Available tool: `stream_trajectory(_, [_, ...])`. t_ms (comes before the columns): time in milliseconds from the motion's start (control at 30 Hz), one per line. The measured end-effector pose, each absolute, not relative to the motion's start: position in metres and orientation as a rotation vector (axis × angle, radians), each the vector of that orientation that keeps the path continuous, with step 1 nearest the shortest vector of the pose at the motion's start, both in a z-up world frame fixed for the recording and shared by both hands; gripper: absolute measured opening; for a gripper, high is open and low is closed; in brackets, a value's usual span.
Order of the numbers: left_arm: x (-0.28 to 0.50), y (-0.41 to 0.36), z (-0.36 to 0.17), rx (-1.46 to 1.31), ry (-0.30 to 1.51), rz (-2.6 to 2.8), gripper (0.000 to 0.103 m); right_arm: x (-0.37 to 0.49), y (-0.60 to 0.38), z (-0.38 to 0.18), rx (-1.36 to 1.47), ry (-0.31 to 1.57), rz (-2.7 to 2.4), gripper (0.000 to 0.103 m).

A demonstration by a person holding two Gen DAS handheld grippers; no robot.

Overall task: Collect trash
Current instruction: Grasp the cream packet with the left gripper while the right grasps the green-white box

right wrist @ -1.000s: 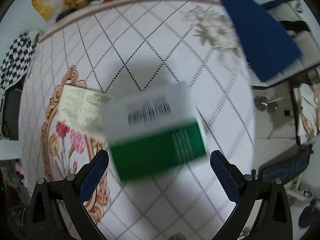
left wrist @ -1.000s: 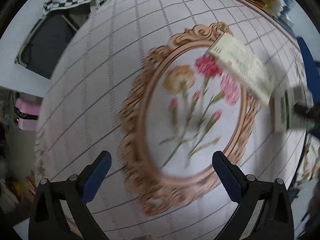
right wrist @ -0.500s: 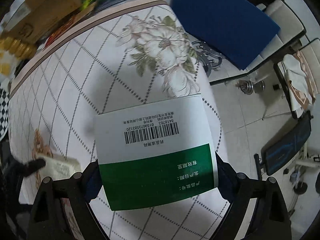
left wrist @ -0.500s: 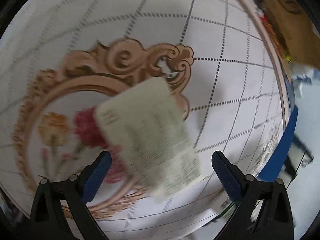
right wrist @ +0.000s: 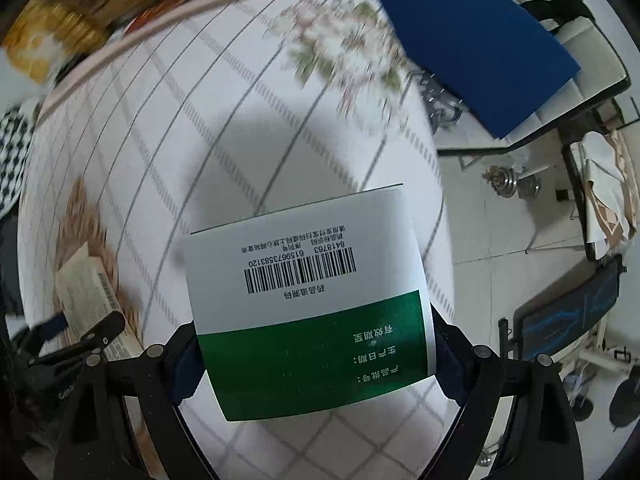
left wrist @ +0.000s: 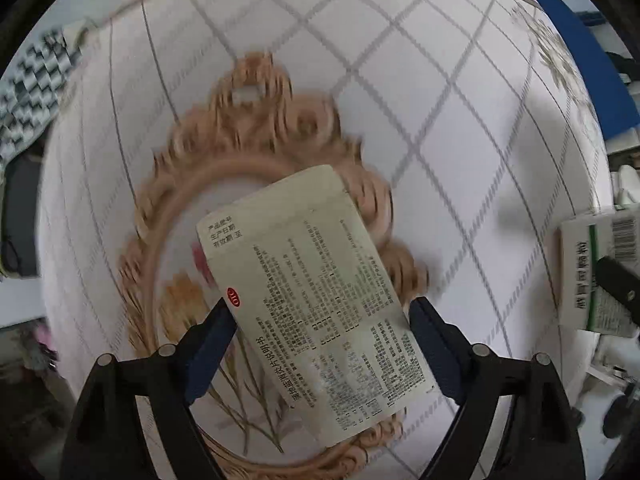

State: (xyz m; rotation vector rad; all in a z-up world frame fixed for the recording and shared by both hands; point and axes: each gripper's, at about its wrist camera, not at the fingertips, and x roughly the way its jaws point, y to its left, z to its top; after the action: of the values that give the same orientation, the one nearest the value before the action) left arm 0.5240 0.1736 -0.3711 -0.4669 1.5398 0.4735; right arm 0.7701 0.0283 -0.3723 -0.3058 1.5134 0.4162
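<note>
1. Gripping a pale printed medicine box (left wrist: 316,308) between its two blue pads, the left claw (left wrist: 320,332) holds the carton above the counter (left wrist: 440,92), which is covered in a white cloth with a grey diamond grid.
2. That box lies flat between the fingers and angled, its far corner tipped toward the upper right; a red oval logo sits near the left pad (left wrist: 212,344).
3. Beneath it on the cloth shows a printed ornate tan oval frame (left wrist: 256,120) with painted flowers inside.
4. The right claw (right wrist: 316,356) is clamped on a white-and-green carton (right wrist: 308,296), pads pressing both of its side edges; the barcode end points away from the camera and the green band sits nearest the claw.
5. This carton hangs over the counter's edge region, its shadow falling on the cloth behind it; tiled floor (right wrist: 500,232) and a blue panel (right wrist: 472,40) lie to the right.
6. Each claw appears at the other camera's edge: the green-striped carton at far right of the left view, the pale box at lower left of the right view.
</note>
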Motion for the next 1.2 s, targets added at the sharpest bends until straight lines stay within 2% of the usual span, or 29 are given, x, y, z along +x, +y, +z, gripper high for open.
stream_trajectory(133, [0.493,0.184,-0.380,-0.655,1.476,0.565,0.088,0.753,0.022,-0.377,-0.331,1.521,0.418,0.094])
stream_trajectory(267, [0.474,0.183,-0.376,-0.670,1.413,0.649,0.077,0.753,0.024,-0.378,-0.345,1.511,0.399,0.094])
stream_trajectory(333, [0.468,0.179,-0.373,-0.668,1.403,0.633,0.077,0.750,0.025,-0.376,-0.366,1.490,0.399,0.094])
stream_trajectory(733, [0.397,0.116,-0.291,-0.405,1.284,0.595,0.077,0.696,0.007,-0.329,-0.307,1.353,0.409,0.091])
stream_trajectory(933, [0.401,0.103,-0.250,-0.346,1.189,0.565,0.077,0.625,-0.010,-0.282,-0.254,1.291,0.450,0.091])
stream_trajectory(1200, [0.295,0.092,-0.195,-0.306,1.074,0.480,0.077,0.490,-0.058,-0.221,-0.170,1.210,0.477,0.091])
